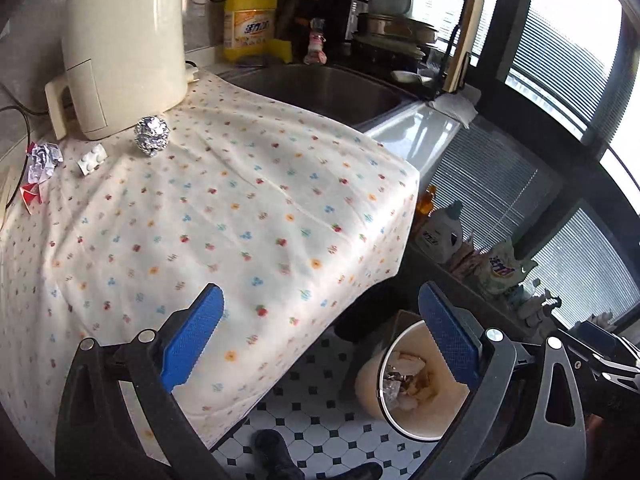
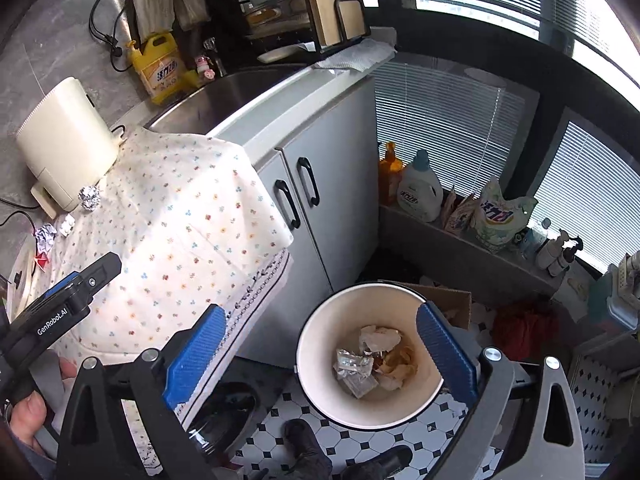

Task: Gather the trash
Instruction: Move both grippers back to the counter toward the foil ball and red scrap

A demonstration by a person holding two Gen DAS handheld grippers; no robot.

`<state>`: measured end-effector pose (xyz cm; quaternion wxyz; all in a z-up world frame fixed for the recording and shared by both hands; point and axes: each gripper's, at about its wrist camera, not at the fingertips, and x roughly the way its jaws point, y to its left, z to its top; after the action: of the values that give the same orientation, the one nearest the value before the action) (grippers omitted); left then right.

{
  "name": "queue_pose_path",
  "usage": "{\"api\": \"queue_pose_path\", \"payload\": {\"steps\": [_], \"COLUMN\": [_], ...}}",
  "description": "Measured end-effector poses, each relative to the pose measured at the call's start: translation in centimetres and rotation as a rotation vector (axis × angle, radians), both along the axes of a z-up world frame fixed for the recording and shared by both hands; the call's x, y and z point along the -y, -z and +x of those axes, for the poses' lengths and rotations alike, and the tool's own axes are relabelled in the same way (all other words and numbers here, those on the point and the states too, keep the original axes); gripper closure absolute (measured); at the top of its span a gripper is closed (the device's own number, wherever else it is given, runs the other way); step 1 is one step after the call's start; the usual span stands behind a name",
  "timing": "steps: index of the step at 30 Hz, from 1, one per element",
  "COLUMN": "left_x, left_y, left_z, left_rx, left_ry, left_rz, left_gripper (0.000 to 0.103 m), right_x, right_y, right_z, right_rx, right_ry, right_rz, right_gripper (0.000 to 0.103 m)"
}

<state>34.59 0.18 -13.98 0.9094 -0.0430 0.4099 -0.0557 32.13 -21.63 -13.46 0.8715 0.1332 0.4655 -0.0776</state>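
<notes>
While both my left gripper (image 1: 320, 336) and right gripper (image 2: 320, 354) gape empty, the crumpled silver foil ball (image 1: 151, 135) lies well ahead near the flowered cloth's (image 1: 248, 216) far-left corner.

Your right finger (image 1: 448, 336) covers part of the bin's rim (image 1: 400, 428) in the left wrist view. At the counter's left edge, the red scrap (image 1: 30, 194) is cut off by the frame. The detergent label (image 2: 166, 72) is perhaps too small to read.

Daylight comes through blinds-covered windows (image 2: 448, 120) onto a white cabinet (image 2: 320, 184) and black-and-white tiled floor (image 2: 400, 444).
</notes>
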Motion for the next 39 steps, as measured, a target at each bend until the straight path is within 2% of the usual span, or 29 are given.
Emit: {"api": "queue_pose_path", "payload": {"steps": [7,25,33,39], "left_x": [-7.4,-26.2,-31.8,-34.5], "left_y": [-2.1,-2.6,-3.0,-2.9], "left_z": [0.5,0.8,1.0,1.7], "left_rx": [0.046,0.087,0.109,0.126], "left_ry": [-0.122,-0.388,-0.482,-0.477], "left_rz": [0.013,0.04,0.015,-0.018], "left_gripper": [0.006,0.006,0.006,0.006], "right_x": [-5.6,-22.4,-27.0,-29.8], "right_y": [-2.2,-3.4,-4.0,-3.8], "right_z": [2.6,11.2,14.7,17.4], "right_rx": [0.064,0.132,0.159,0.154], "right_ry": [-0.088,-0.285,-0.356,-0.395], "right_rz": [0.005,0.039,0.034,0.036], "right_gripper": [0.008,0.008,0.008,0.008]}}
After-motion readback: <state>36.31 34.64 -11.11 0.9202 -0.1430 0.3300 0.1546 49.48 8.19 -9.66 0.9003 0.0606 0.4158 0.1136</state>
